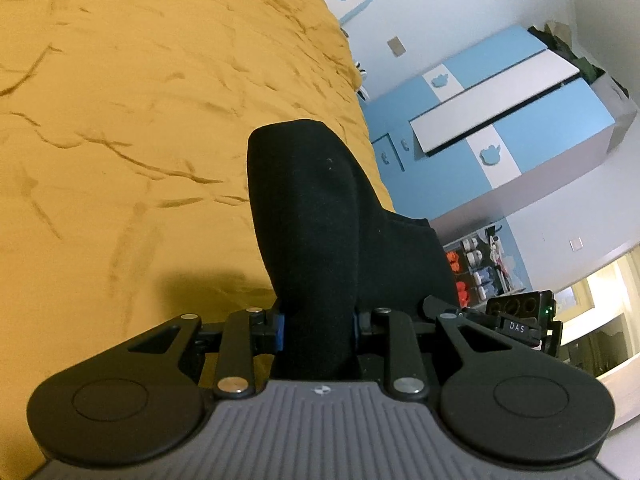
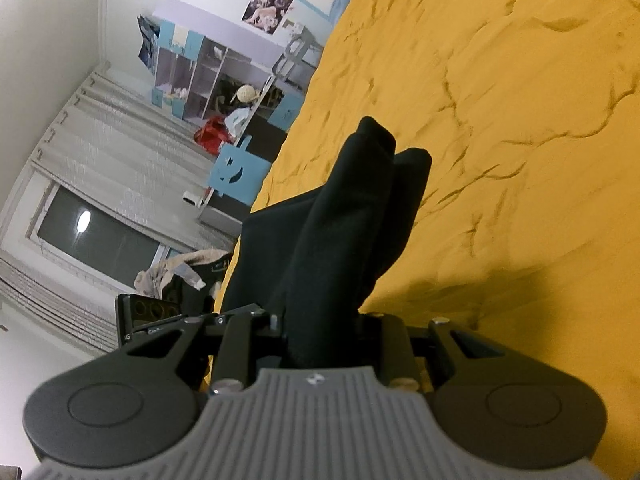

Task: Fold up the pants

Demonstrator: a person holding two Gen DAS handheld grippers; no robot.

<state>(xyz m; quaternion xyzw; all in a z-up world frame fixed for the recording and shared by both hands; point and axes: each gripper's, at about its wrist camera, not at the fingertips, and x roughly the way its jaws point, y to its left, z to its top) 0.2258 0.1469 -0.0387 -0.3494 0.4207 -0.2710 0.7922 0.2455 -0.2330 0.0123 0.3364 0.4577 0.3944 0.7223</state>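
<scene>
The black pants (image 1: 316, 216) are bunched up and lifted above the mustard-yellow bedcover (image 1: 140, 120). My left gripper (image 1: 318, 330) is shut on a thick fold of them, which fills the gap between its blue pads. In the right wrist view the same black pants (image 2: 352, 216) rise as two rolled folds out of my right gripper (image 2: 320, 332), which is shut on the cloth. The fabric hides the fingertips of both grippers. The other gripper's body (image 1: 524, 320) shows at the right edge of the left wrist view, close alongside.
The wrinkled yellow bedcover (image 2: 500, 120) spreads out beyond both grippers. A blue-and-white wardrobe (image 1: 500, 120) stands past the bed's edge. On the other side are shelves (image 2: 192, 68), a curtained window (image 2: 100, 236) and a pile of clothes (image 2: 180, 276).
</scene>
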